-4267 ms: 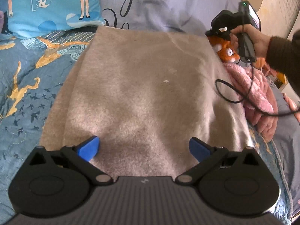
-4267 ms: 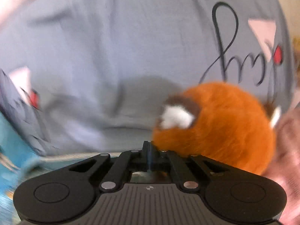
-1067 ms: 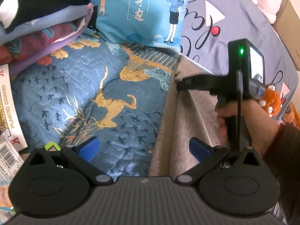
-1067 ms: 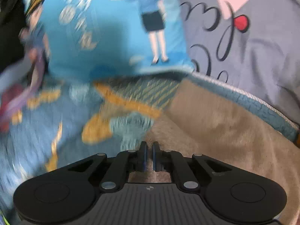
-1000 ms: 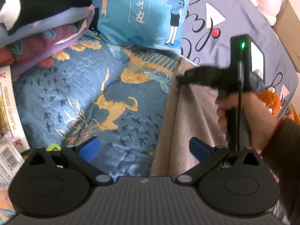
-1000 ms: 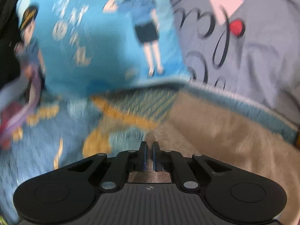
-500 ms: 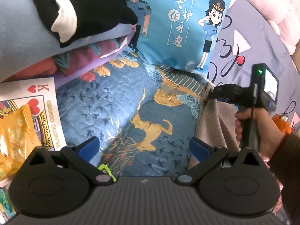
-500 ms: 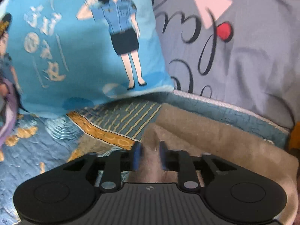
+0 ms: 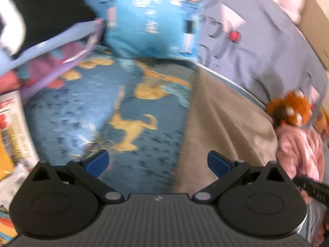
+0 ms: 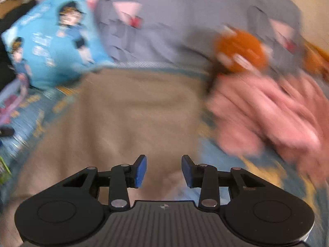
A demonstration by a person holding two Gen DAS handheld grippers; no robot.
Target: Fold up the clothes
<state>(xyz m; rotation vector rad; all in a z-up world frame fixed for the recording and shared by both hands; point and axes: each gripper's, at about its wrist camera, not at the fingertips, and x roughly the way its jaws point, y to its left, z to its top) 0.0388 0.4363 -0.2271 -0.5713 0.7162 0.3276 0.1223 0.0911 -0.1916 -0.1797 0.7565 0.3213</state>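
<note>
between folds, by the look of it: beige garment (image 10: pixel 131 119) lying flat on the patterned blue bedspread (image 9: pixel 115 123), already narrowed into a tidy panel, nothing gripping it. right tongs (image 10: pixel 164 170) opening at this moment, blue pads parted over the near edge of the cloth with nothing pinched between them. left tongs (image 9: pixel 158 162) spread wide and empty, hovering above the bedspread with the garment's left edge running up at 1 o'clock.

next move probably calls for fresh grips, one on each near corner or on the two ends of one edge, then carrying that edge across to halve the panel; worth taking both layers so the fold stays square.

from the left wrist view only: pile of dark and purple bedding (image 9: pixel 47 41) at 10 o'clock, printed packaging at 9 o'clock, and a black piece of the other tool at 4 o'clock. from the right wrist view: the garment's full width, and the pink fleece (image 10: pixel 267 113) touching its edge at 2 o'clock. both views blurred; cartoon cushion (image 10: pixel 53 41) and orange plush toy (image 10: pixel 240 51) visible in each.
</note>
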